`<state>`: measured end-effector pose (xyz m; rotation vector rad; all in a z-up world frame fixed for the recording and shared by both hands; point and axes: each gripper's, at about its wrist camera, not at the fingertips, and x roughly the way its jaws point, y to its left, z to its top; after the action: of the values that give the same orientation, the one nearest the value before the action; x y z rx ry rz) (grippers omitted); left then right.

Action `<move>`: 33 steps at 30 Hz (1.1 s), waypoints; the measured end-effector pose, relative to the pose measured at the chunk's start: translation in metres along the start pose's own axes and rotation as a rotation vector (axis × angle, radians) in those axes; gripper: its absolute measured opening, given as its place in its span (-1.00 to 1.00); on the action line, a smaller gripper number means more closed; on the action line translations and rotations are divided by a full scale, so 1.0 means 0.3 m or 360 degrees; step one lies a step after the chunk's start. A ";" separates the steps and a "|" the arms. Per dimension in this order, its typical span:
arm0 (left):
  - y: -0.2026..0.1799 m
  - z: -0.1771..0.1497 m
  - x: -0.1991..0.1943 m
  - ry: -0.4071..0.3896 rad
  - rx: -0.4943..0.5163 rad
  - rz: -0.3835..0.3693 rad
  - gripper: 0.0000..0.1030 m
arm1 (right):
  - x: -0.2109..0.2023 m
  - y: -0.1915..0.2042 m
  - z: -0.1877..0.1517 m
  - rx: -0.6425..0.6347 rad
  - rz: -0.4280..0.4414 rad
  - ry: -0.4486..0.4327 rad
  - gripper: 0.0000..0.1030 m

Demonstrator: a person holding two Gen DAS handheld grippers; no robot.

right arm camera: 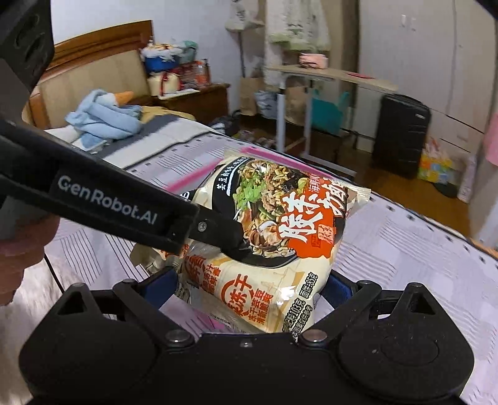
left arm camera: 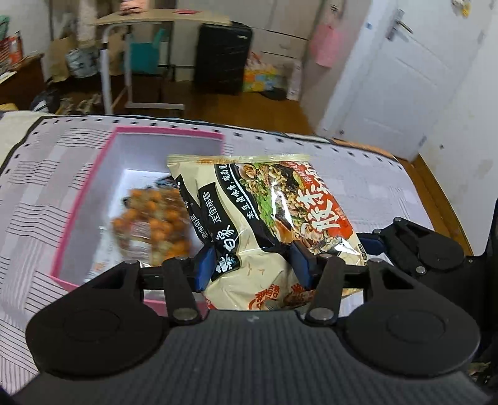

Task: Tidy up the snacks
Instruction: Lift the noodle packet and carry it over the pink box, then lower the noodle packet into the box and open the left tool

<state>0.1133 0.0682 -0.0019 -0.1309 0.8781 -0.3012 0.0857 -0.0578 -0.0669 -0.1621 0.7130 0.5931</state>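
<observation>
A cream noodle packet (left arm camera: 274, 215) with a black and red picture is held up over the bed, beside a pink-rimmed white box (left arm camera: 93, 199). My left gripper (left arm camera: 253, 261) is shut on the packet's lower edge. My right gripper (right arm camera: 249, 289) grips the same packet (right arm camera: 280, 236) from below, its blue pads against both sides. The left gripper's black body (right arm camera: 102, 205) crosses the right wrist view and covers part of the packet. A clear bag of orange snacks (left arm camera: 152, 224) lies inside the box.
The box sits on a striped grey and pink bedspread (left arm camera: 46, 193). A folding table (left arm camera: 149, 18) and a black suitcase (left arm camera: 222, 57) stand on the wooden floor beyond. A blue cloth and a goose toy (right arm camera: 102, 115) lie near the headboard.
</observation>
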 end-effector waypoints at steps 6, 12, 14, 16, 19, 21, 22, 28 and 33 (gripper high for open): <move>0.165 0.068 0.041 0.0007 -0.0069 0.0040 -0.02 | 0.105 -0.004 0.086 -0.0005 0.0187 -0.0014 0.92; 0.285 0.128 0.104 0.0018 -0.0110 0.0027 -0.02 | 0.180 -0.017 0.115 -0.0003 0.0251 -0.0025 0.92; 0.311 0.154 0.137 0.0021 -0.0097 0.0047 -0.01 | 0.215 -0.014 0.127 -0.0011 0.0240 -0.0018 0.90; 0.335 0.180 0.178 0.0039 -0.0089 0.0066 -0.01 | 0.265 -0.016 0.143 0.0005 0.0220 0.0007 0.89; 0.370 0.217 0.245 0.0078 -0.0092 0.0096 -0.01 | 0.340 -0.022 0.170 0.0049 0.0203 0.0051 0.88; 0.392 0.235 0.288 0.0105 -0.0093 0.0107 -0.01 | 0.387 -0.031 0.181 0.0089 0.0182 0.0088 0.88; 0.403 0.239 0.302 0.0117 -0.0100 0.0111 -0.01 | 0.409 -0.030 0.187 0.0096 0.0171 0.0101 0.88; 0.437 0.239 0.374 0.0136 -0.0131 0.0153 0.05 | 0.503 -0.032 0.209 0.0033 0.0094 0.0130 0.90; 0.424 0.196 0.326 0.0144 -0.0221 0.0154 0.06 | 0.450 -0.009 0.181 -0.0099 0.0044 0.0104 0.91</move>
<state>0.2435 0.1578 -0.0667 -0.2041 0.9918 -0.1569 0.1993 0.0198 -0.1149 -0.2306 0.7612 0.6389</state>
